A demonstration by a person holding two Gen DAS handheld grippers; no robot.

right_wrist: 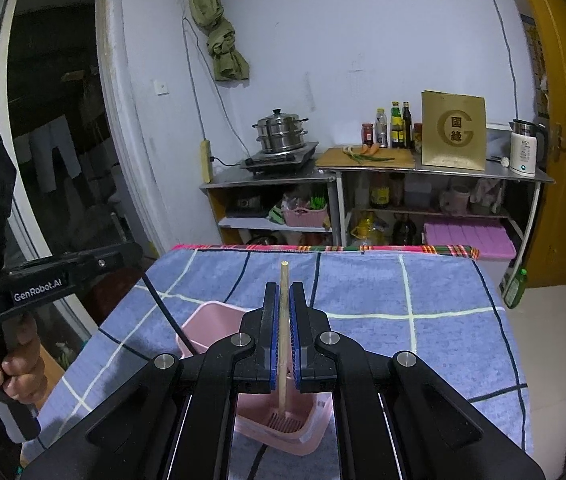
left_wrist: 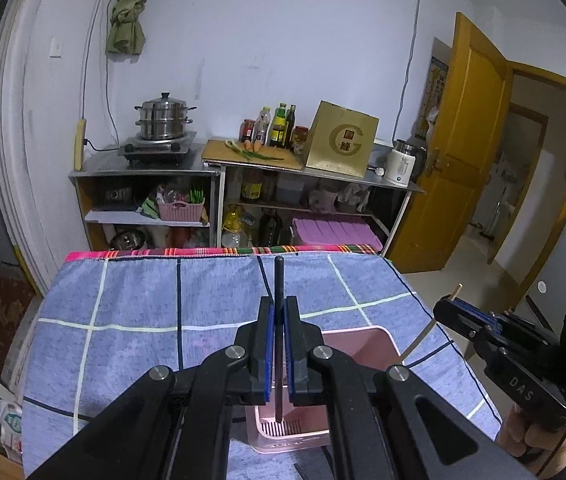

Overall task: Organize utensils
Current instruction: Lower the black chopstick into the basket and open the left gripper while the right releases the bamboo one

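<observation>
Left gripper [left_wrist: 279, 312] pinches a black chopstick [left_wrist: 278, 280]; right gripper [right_wrist: 284, 300] pinches a wooden chopstick [right_wrist: 283, 320], both over the pink holder [left_wrist: 367, 340].

The left gripper's jaws are pressed onto the black chopstick, whose lower tip hangs just above or at the slotted floor of the holder; I cannot tell if it touches. The right gripper clamps the wooden chopstick the same way, tip low inside the holder [right_wrist: 211, 324] on the checked cloth [right_wrist: 443, 340] covering the tabletop. To do this well, I judge each stick should stay upright and go down until its tip rests on the floor before the jaws part, one hand at a time. The two grippers are near each other, so they could bump; the holder's walls are the only other obstacle. The shelves [right_wrist: 363, 176] with the steamer [right_wrist: 281, 132] stand well apart behind.
</observation>
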